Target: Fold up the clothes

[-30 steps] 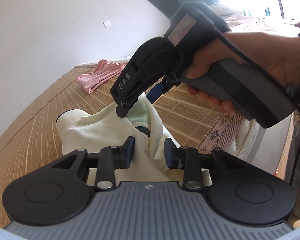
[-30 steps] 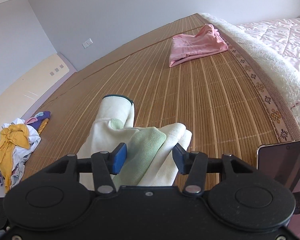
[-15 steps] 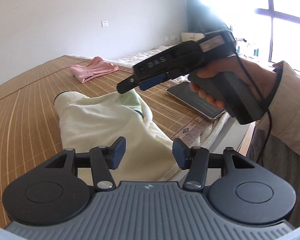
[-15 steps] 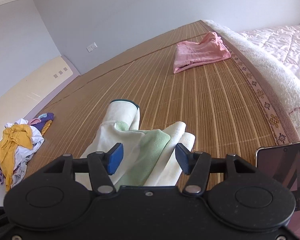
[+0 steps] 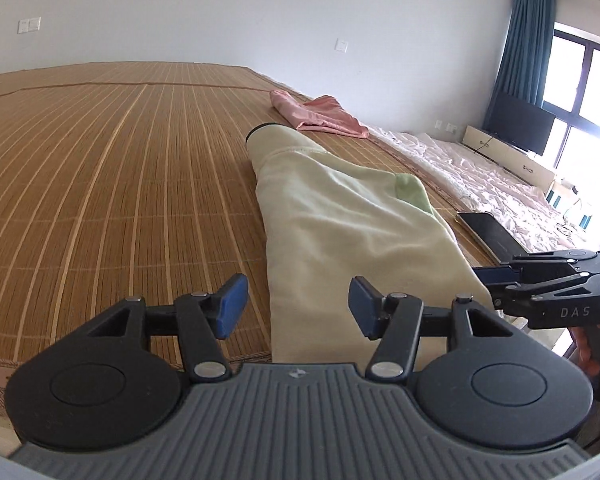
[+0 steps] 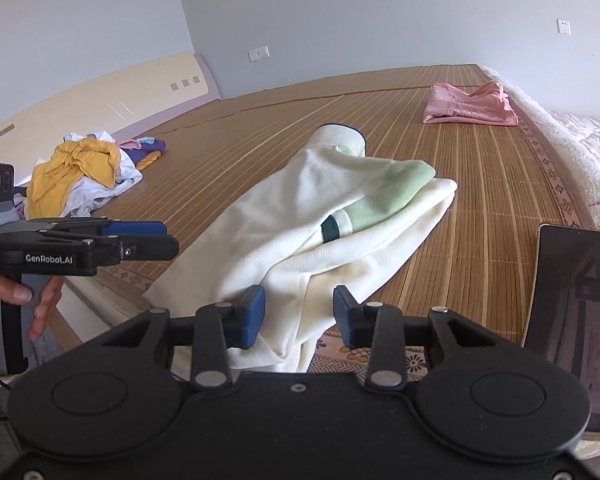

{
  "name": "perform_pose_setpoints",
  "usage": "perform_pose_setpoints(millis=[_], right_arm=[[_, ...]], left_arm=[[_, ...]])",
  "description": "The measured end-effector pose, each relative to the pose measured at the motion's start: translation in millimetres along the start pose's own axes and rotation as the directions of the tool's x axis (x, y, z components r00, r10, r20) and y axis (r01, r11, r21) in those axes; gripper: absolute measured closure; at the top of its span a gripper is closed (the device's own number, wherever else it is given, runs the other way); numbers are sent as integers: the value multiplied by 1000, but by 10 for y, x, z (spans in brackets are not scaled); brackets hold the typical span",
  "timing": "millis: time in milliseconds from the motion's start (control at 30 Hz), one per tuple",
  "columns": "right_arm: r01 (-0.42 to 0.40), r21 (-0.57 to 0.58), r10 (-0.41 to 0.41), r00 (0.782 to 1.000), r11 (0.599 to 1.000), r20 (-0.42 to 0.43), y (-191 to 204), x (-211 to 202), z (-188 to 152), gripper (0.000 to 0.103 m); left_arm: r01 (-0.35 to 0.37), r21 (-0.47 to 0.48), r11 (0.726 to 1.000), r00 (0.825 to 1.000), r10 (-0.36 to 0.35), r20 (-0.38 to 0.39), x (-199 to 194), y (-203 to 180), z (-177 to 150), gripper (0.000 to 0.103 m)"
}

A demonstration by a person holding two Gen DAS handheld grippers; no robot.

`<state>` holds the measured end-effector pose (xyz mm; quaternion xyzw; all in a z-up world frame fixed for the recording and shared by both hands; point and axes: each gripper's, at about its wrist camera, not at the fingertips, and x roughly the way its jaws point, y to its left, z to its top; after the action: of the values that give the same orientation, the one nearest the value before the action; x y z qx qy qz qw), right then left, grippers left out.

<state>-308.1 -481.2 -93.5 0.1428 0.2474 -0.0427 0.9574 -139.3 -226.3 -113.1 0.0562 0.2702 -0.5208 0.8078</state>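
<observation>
Right wrist view, read from its left edge: we find a heap of unsorted clothes (image 6: 80, 172), yellow and white on top, lying on the bamboo mat (image 6: 480, 200) near the headboard, probably waiting their turn. Next comes the left gripper (image 6: 168, 240), held level in a hand (image 6: 16, 300) just off the mat's edge; from this side we cannot tell its gap, but the left wrist view shows its blue pads spread wide around nothing. In the centre lies the cream garment (image 6: 300, 220), doubled lengthwise with a green panel folded across its top and its near end hanging over the mat's edge, a long, narrow, part-folded lay. The right gripper (image 6: 299, 316) hangs over that near end, pads apart with cloth between them yet not pinched. Further right, a pink garment (image 6: 470, 106) sits folded at the far edge, likely set aside as done. A dark phone (image 6: 572, 320) lies at the right. We count two grippers, one cream garment, one pink garment, one heap, one phone.
</observation>
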Motion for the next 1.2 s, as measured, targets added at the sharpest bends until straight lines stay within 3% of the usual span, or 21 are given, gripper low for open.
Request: perform_pose_setpoints(millis=[100,167,233,433,633,767,867,933,1000,1100,1200], right_arm=[[-9,-21,9,1000,1000,-21,62,55,-21,64],[28,-14,-28,1000,999,4,82,66,-22,87],[58,1,-58,998,998,11,95,37,-28,90],[148,31,-147,988,988,-47,207,-139,-232,90],[247,-75,-251,967,966,-38,402,-350,-230,89],[155,-100,-147,985,983,85,510,-461,-157,80],[125,-131,-119,992,983,53,566,-243,-176,71],[135,-141,-135,991,981,10,550,-100,-232,76],[164,-134,-171,985,977,-38,498,-58,-283,89],[163,-77,-167,985,984,-52,427,-150,-294,89],[134,-119,-145,986,984,-88,454,-228,-318,88]], left_arm=[[-8,16,1000,1000,9,-21,124,-5,-46,41],[-42,33,999,998,44,-49,192,-18,-71,41],[-75,50,996,996,78,-52,222,-19,-79,34],[-89,73,993,995,91,-33,245,-7,-81,34],[-92,109,990,996,93,-9,219,-44,-82,34],[-92,121,988,996,92,4,198,-64,-83,34],[-95,130,987,995,96,0,180,-69,-97,34],[-122,157,980,992,124,-3,180,-75,-110,34],[-153,179,972,988,154,6,157,-67,-115,34],[-201,191,961,979,201,18,111,-38,-107,34],[-205,195,959,979,202,33,47,-24,-89,34]])
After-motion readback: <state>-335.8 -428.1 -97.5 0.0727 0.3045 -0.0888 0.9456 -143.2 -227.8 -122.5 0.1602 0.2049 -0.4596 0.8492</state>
